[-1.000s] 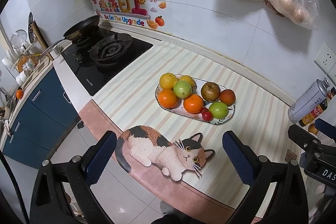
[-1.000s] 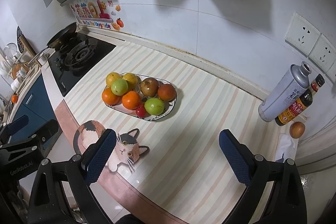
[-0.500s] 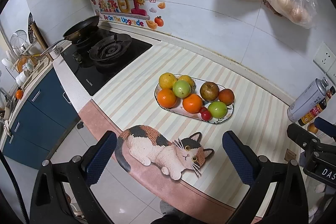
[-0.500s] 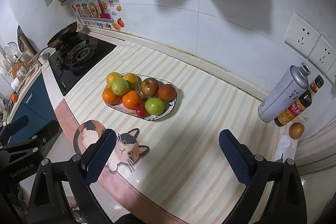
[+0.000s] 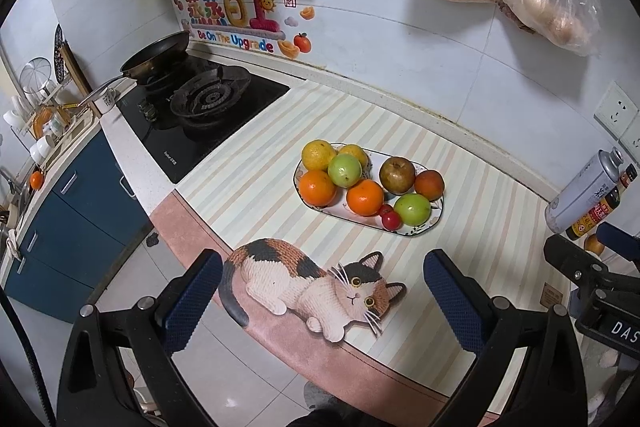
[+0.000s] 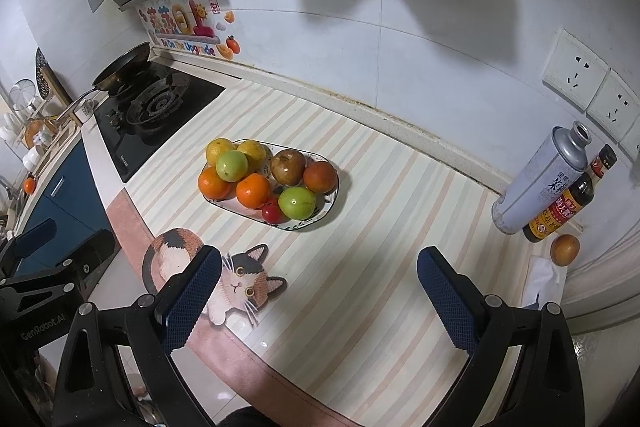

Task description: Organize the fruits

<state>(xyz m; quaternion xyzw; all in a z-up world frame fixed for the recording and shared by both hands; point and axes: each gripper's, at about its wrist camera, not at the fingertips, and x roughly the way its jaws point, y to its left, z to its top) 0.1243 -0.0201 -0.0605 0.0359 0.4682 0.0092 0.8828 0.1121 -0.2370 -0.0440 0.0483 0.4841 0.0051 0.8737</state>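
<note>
Fruit fills the oval white patterned dish (image 5: 434, 223) mid-counter (image 6: 360, 267): two oranges (image 5: 318, 187), two green apples (image 5: 345, 169), yellow citrus at 11 o'clock, a brownish apple (image 5: 397, 175), perhaps a cherry tomato (image 5: 391, 220) at 6. Left claw (image 5: 322, 301) and right claw (image 6: 318, 297) hover spread wide, empty, touching nothing, above the flat calico-cat mat (image 5: 312, 285).
</note>
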